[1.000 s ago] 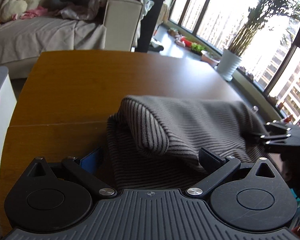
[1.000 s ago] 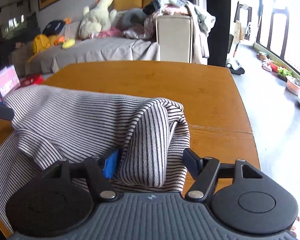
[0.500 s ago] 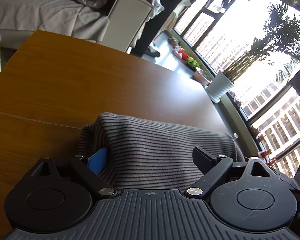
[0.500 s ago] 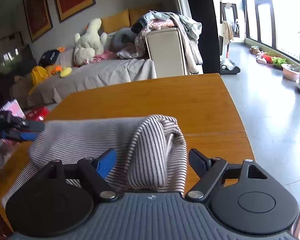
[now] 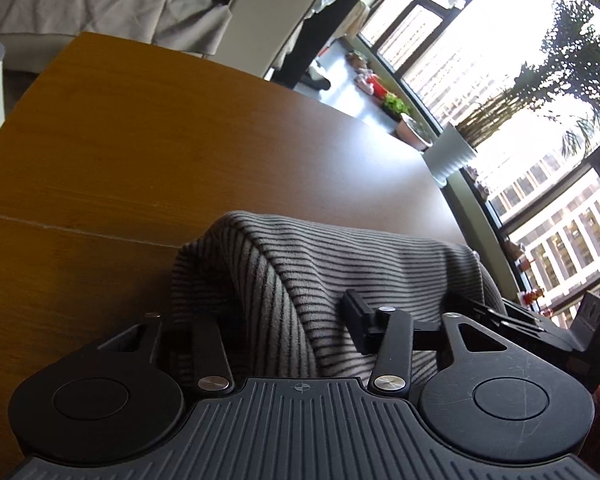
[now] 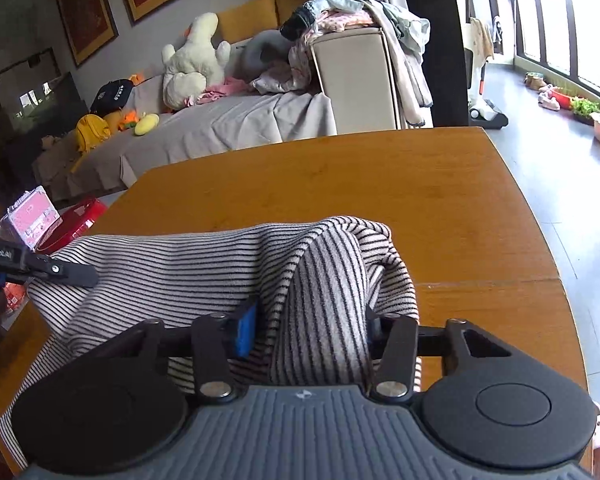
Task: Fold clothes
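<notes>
The striped garment [image 6: 204, 264], grey-white with thin black lines, lies bunched on the wooden desk [image 6: 340, 184]; the left gripper [image 5: 284, 320] and right gripper [image 6: 312, 324] jaws have just been closing, each pinching a raised fold; a grey-covered sofa [image 6: 220, 124] stands beyond the desk.

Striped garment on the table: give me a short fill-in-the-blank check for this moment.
1. The garment has black and white ____.
2. It lies on a ____ table.
3. The right gripper has just been closing, with a bunched ____ of the garment between its fingers.
4. The left gripper has just been closing on the ____.

Missing: stripes; wooden; fold; garment
</notes>
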`<state>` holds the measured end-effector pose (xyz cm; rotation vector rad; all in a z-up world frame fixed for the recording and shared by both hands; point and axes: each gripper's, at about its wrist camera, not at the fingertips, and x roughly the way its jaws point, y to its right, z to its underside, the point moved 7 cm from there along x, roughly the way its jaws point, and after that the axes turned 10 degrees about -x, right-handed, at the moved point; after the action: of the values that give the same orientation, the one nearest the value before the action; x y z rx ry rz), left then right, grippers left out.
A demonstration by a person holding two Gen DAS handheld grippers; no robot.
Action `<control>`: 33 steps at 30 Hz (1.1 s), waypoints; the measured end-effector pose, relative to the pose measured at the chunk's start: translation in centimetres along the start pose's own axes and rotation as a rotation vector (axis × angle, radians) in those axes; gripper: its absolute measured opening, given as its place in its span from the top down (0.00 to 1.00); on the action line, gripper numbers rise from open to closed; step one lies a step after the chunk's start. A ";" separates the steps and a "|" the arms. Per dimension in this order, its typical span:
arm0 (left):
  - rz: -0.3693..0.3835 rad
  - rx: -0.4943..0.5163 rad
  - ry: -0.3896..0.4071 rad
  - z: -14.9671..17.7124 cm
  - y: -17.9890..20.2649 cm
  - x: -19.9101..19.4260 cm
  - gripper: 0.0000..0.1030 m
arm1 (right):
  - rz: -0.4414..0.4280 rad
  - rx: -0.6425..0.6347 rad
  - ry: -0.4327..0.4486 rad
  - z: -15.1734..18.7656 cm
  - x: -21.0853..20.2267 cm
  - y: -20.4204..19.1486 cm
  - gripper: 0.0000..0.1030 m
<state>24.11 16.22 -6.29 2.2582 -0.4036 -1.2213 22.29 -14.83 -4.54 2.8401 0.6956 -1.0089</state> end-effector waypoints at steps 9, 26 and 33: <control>0.062 0.149 0.120 -3.5 5.7 -2.5 0.71 | -0.026 0.011 0.141 -5.4 -2.5 1.8 0.77; -0.060 0.140 0.105 3.3 2.3 -0.7 0.57 | 0.091 -0.136 0.073 0.5 -2.8 0.6 0.69; -0.070 0.186 0.169 3.7 2.7 -4.7 0.39 | 0.138 -0.060 0.065 0.1 -4.6 3.6 0.10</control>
<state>18.46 15.16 -3.20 2.5309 -0.3901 -1.0543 20.64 -19.90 -2.15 2.8344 0.5159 -0.8649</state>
